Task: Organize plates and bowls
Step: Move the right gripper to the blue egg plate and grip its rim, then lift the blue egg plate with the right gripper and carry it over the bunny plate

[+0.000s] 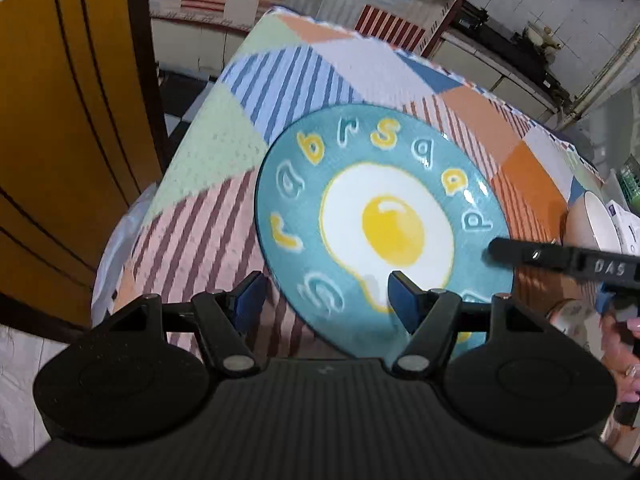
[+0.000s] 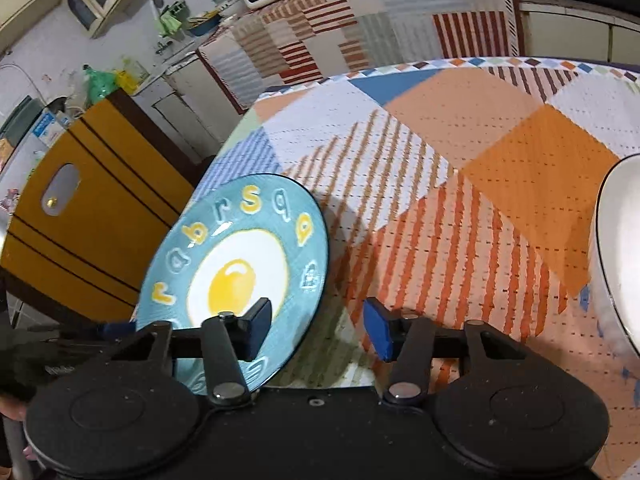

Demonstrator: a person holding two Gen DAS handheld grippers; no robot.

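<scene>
Both the left gripper [image 1: 324, 296] and right gripper [image 2: 318, 326] have wide-open jaws holding nothing, the round teal egg-picture plate [image 1: 384, 216] lies just ahead on the counter [image 2: 460, 168], and sorting looks barely begun.

left gripper [image 1: 326, 300]: black ribbed body, round black discs, silver pivot screws, blue pads [image 1: 402, 294] | right gripper [image 2: 318, 328]: same build, "DAS" lettering | hand [image 1: 624, 350]: pink nails, ring

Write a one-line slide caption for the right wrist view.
Open right gripper hovers beside a teal fried-egg plate on the patchwork tablecloth, white bowl at right.
</scene>
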